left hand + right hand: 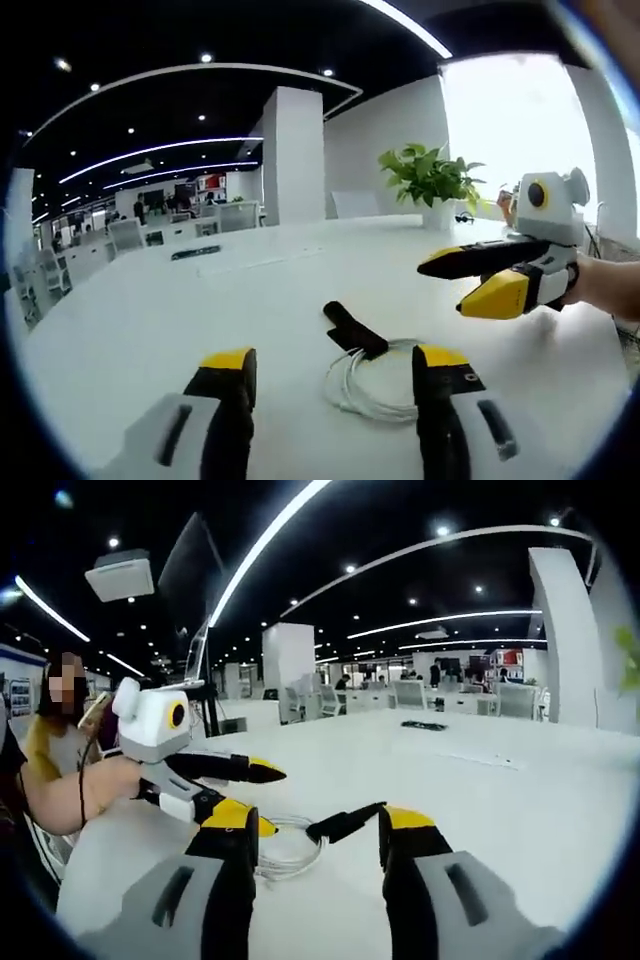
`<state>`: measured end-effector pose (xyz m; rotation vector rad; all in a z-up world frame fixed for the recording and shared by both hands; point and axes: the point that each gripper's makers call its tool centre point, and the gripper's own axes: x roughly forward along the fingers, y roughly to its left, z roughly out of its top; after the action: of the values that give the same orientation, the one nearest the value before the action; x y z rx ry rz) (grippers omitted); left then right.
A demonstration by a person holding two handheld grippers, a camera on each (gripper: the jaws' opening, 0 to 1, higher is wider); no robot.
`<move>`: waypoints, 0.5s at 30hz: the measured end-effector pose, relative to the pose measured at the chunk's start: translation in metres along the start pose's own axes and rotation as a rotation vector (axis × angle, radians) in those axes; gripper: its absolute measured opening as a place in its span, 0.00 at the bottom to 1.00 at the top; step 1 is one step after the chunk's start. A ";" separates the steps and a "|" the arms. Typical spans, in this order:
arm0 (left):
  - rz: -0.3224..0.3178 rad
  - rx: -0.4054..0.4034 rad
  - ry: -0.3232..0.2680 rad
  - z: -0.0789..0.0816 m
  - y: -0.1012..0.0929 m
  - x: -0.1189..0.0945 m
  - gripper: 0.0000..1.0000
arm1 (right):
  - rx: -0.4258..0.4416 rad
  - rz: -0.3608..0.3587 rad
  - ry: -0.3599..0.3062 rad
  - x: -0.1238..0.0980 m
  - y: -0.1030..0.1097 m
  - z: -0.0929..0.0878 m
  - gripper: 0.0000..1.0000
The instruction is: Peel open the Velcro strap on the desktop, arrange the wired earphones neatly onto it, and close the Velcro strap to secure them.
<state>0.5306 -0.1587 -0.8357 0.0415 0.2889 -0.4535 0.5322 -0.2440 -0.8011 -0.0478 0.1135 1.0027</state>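
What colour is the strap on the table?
Black strap, clearest in the left gripper view.

Grey grippers [335, 385], black jaws, yellow tips

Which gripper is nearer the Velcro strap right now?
Left, slightly. The left gripper brackets the Velcro strap and earphones; the right gripper hangs open beside and above.

A smooth, faintly glossy white desktop [200, 330] carries a matt black fabric-like strap [352, 328] beside glossy white plastic-coated earphone cable [365, 385].
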 end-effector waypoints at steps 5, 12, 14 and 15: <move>-0.012 -0.001 -0.016 0.008 -0.007 -0.009 0.78 | 0.013 -0.014 -0.022 -0.009 0.002 0.007 0.60; 0.001 -0.009 -0.059 0.019 -0.012 -0.022 0.82 | 0.023 -0.043 -0.107 -0.028 0.003 0.025 0.68; 0.000 -0.010 -0.077 0.022 -0.014 -0.024 0.83 | 0.020 -0.041 -0.127 -0.033 0.006 0.028 0.70; -0.004 -0.017 -0.083 0.023 -0.015 -0.024 0.84 | 0.020 -0.048 -0.145 -0.034 0.007 0.030 0.71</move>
<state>0.5097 -0.1646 -0.8064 0.0058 0.2111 -0.4552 0.5105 -0.2665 -0.7667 0.0404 -0.0104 0.9535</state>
